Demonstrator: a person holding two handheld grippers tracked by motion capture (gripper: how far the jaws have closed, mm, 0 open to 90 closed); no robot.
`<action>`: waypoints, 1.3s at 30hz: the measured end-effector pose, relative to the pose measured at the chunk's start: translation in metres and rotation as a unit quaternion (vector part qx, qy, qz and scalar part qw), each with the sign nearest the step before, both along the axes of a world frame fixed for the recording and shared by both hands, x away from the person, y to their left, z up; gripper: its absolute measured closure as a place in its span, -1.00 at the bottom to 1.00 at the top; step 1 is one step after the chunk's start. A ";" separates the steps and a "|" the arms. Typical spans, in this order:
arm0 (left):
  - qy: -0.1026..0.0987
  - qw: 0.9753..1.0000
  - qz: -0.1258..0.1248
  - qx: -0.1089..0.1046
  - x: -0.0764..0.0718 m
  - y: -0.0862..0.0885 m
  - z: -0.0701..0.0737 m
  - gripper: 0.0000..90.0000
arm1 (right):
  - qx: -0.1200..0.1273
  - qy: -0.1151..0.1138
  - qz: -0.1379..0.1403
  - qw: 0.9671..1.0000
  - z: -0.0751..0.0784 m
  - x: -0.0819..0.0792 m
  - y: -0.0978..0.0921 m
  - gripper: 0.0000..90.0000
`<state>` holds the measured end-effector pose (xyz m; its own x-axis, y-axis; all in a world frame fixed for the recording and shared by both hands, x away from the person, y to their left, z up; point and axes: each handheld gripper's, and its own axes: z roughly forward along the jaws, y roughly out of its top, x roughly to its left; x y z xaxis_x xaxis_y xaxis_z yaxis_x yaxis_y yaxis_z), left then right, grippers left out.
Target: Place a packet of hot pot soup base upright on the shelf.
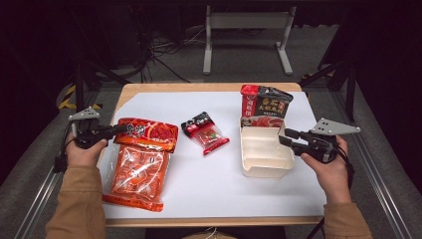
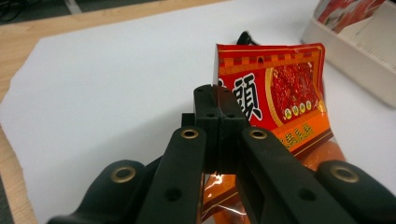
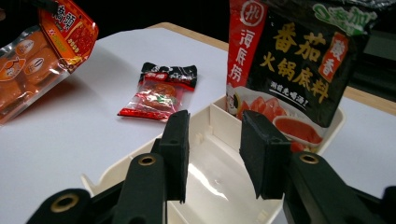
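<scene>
1. Nearest the high camera are the person's two forearms in tan sleeves, coming in from the bottom edge, one hand on each gripper.
2. Left gripper (image 1: 117, 130) sits at the left side of the white sheet (image 1: 209, 189) covering the wooden table (image 1: 149, 87). Its jaws are pressed together on the top left corner of the big orange-red sauce pouch (image 1: 142, 162); the left gripper view shows the pouch's printed red header (image 2: 275, 102) pinched right between the black pads.
3. That pouch lies lengthwise on the left part of the sheet, with its clear lower half showing orange contents. From the right gripper view its top end looks raised off the sheet a bit.
4. Right gripper (image 1: 287, 137) is at the right side, with its tips at the right rim of the cream tray (image 1: 263, 167). The jaws are apart with nothing between them, and the right gripper view looks straight down into the tray's bare compartment (image 3: 219, 182).
5. A black and red soup-base packet (image 1: 264, 105) stands upright in the far end of the tray, leaning on its back wall.
6. A small red and black sachet (image 1: 205, 132) lies flat on the sheet between the pouch and the tray, touching neither.
7. Beyond the table there's grey floor, some cables and a white desk frame (image 1: 246, 30).
</scene>
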<state>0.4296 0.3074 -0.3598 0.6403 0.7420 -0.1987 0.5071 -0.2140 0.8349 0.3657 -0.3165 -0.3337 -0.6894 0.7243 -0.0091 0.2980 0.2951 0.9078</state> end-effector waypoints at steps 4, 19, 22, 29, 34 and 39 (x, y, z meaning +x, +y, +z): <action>-0.003 1.000 -0.005 -0.011 -0.010 -0.003 0.016 1.00 | 0.005 -0.001 0.011 1.000 0.005 -0.002 0.007 0.42; -0.053 0.998 -0.036 -0.009 -0.041 -0.017 0.057 1.00 | 0.022 0.011 0.053 0.998 0.017 -0.007 0.041 0.48; -0.069 0.997 -0.044 -0.005 -0.050 -0.021 0.064 1.00 | 0.032 0.011 0.058 0.998 0.020 -0.006 0.049 0.47; -0.111 0.991 -0.073 -0.003 -0.078 -0.031 0.087 1.00 | 0.034 0.003 0.077 0.996 0.029 -0.011 0.061 0.46; -0.131 0.987 -0.093 0.005 -0.095 -0.040 0.100 1.00 | 0.036 -0.006 0.089 0.995 0.039 -0.014 0.068 0.46; -0.151 0.982 -0.116 0.004 -0.109 -0.050 0.110 1.00 | 0.043 -0.011 0.104 0.994 0.046 -0.018 0.074 0.46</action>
